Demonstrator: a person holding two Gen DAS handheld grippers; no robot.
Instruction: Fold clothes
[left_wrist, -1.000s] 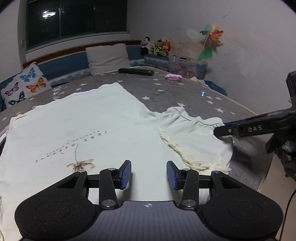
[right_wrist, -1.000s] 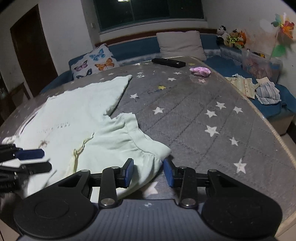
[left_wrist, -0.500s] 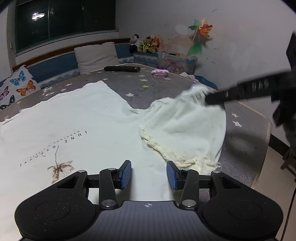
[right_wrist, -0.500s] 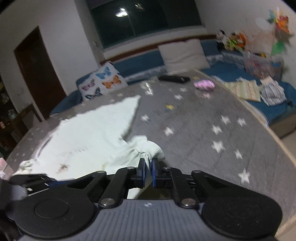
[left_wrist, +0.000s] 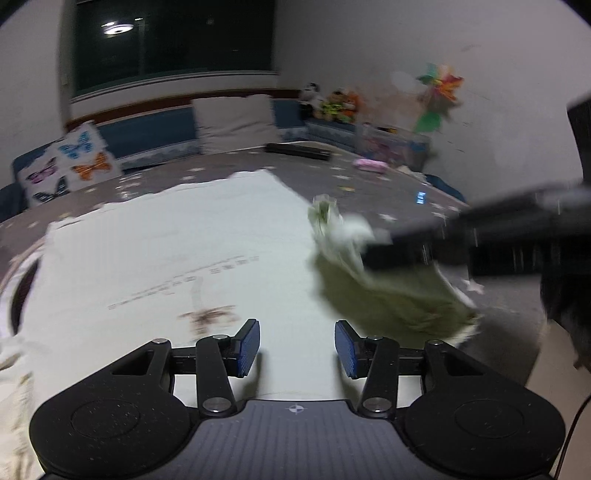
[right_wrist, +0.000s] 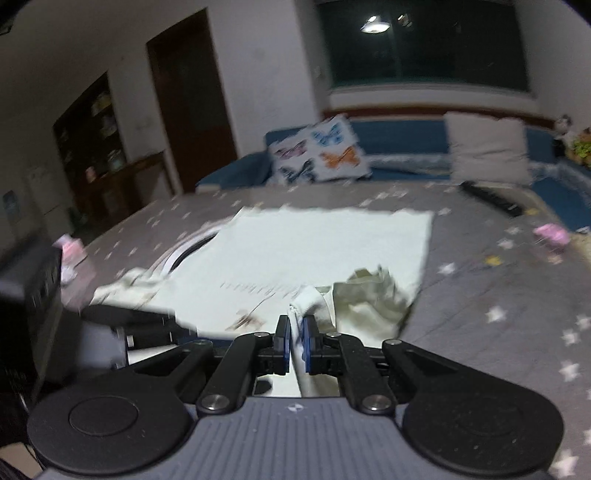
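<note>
While the pale T-shirt lies spread print-side up on the grey star-patterned cover, the sleeve-fold step looks to be in hand.

Left to right, left wrist view: butterfly cushion at the back edge, then the shirt body taking up most of the middle. Left tongs hang over the shirt's near edge, jaws apart, nothing between the blue pads; fabric shows in the gap but is not pinched. To the right, the sleeve is lifted off the cover and bunched, its underside showing darker.

Right wrist view: right tongs are closed on a ridge of that sleeve fabric, pads pressed tight either side of it. The jaws have just been closing, with the cloth between them. Sleeve hangs over the shirt's right margin, near the printed text. Picture is blurred; exact fold line cannot be read.

Judgement: fold is early; the body is still fully open and only one sleeve is raised.

Next move calls for: carrying the sleeve inward over the chest, laying it flat, releasing only once the cuff rests on the body. Left tongs are free to pin the shirt, since the light fabric may drag.
</note>
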